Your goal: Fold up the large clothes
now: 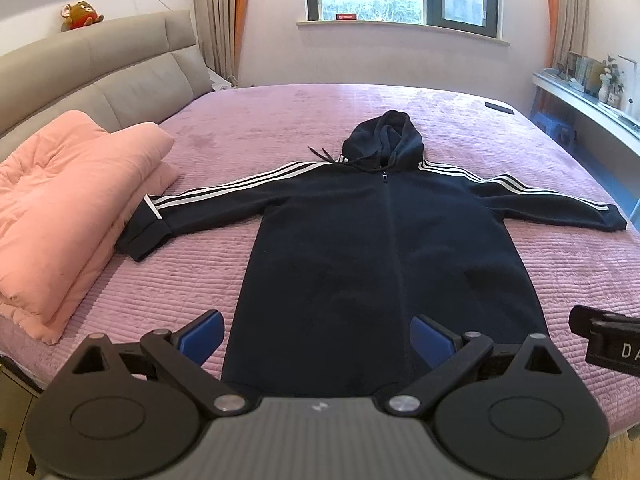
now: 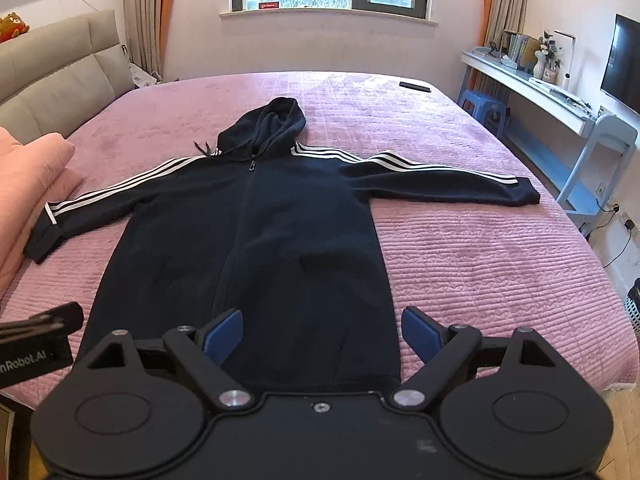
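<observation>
A dark navy zip hoodie with white sleeve stripes lies flat and face up on the pink bedspread, sleeves spread out, hood toward the window. My left gripper hovers open over the hem's left half, blue pads wide apart and holding nothing. My right gripper hovers open over the hem's right corner, blue pads wide apart, likewise holding nothing. Each gripper's body shows at the edge of the other's view.
A folded pink quilt lies on the bed's left, touching the left cuff. The grey headboard is behind it. A dark remote rests near the far right edge. A white desk and blue stool stand to the right.
</observation>
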A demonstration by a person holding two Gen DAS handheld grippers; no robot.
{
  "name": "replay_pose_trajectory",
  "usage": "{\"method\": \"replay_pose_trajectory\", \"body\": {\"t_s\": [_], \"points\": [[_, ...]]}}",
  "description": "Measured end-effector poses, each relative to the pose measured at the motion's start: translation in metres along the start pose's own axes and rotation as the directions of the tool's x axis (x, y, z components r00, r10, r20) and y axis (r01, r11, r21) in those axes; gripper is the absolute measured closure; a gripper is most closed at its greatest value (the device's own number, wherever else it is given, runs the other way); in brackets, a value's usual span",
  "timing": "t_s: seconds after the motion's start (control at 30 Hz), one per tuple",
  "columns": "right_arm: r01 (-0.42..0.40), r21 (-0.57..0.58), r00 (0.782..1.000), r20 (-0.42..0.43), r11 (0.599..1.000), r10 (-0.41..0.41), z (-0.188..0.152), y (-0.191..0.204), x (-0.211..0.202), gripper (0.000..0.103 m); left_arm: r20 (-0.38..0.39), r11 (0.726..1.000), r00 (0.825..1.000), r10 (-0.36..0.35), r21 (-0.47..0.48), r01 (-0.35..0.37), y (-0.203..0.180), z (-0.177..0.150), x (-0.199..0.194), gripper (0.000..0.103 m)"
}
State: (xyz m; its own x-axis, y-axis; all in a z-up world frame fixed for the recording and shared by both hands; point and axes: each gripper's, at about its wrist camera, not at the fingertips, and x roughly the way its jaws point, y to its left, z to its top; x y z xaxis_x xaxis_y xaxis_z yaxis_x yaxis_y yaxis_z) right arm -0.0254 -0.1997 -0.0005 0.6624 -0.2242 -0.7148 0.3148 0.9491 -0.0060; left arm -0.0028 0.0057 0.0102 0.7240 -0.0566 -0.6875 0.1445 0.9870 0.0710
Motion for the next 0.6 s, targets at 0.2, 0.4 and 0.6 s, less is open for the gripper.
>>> {"method": "replay_pose_trajectory", "body": {"t_s": [0.2, 0.4, 0.6], "points": [[-0.008, 0.006, 1.0, -0.004, 1.0, 0.008, -0.0007, -0.0024, 0.0015, 0.001, -0.003, 1.0, 1.0, -0.004, 0.001, 0.004, -0.0005, 0.0002, -0.0017, 0.002], [-0.011, 0.008, 1.0, -0.002, 1.0, 0.011, 0.0, -0.0034, 0.0003, 0.001, -0.007, 1.0, 1.0, -0.006, 0.008, 0.006, -0.0043, -0.0003, -0.0023, 0.002], [-0.012, 0.011, 1.0, -0.004, 1.0, 0.012, -0.0001, -0.0042, 0.0001, 0.001, -0.013, 1.0, 1.0, -0.009, 0.007, 0.009, -0.0042, 0.0001, -0.0013, 0.002]]}}
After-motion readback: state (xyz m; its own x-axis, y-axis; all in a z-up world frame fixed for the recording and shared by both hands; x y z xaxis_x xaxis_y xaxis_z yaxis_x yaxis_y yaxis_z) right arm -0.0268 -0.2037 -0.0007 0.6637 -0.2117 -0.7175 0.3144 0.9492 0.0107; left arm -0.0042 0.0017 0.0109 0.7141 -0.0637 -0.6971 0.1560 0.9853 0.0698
